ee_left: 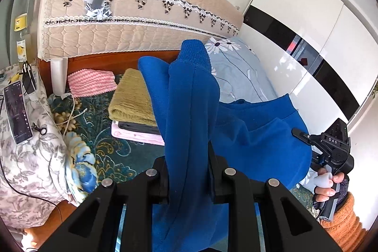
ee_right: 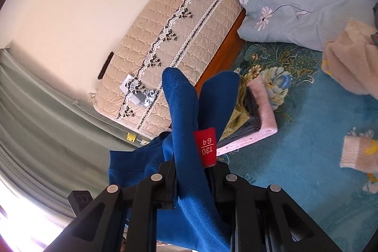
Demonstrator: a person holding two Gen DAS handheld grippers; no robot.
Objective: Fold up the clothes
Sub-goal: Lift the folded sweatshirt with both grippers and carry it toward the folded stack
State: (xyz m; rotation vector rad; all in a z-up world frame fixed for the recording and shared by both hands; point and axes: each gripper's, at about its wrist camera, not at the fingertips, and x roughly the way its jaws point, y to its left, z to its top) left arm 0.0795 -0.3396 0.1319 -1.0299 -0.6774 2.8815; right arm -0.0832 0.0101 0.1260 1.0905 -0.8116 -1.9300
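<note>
A bed (ee_right: 319, 134) with a teal flowered cover is lying under a blue sweater (ee_left: 189, 110), which is hanging lifted above it. The sweater's long axis is running away from both cameras, its ribbed cuff (ee_left: 195, 51) pointing toward the quilted headboard (ee_left: 141, 15). The left hand-held gripper (ee_left: 189, 171) is pinching a fold of it. The right hand-held gripper (ee_right: 192, 178) is clamping fabric beside a red size tag (ee_right: 206, 148).

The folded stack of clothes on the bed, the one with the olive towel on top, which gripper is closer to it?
Probably left. The left gripper, shut on the blue garment, has the folded stack just ahead, to its left. The right gripper, clamping the same garment, sees it farther ahead, to its right.
</note>
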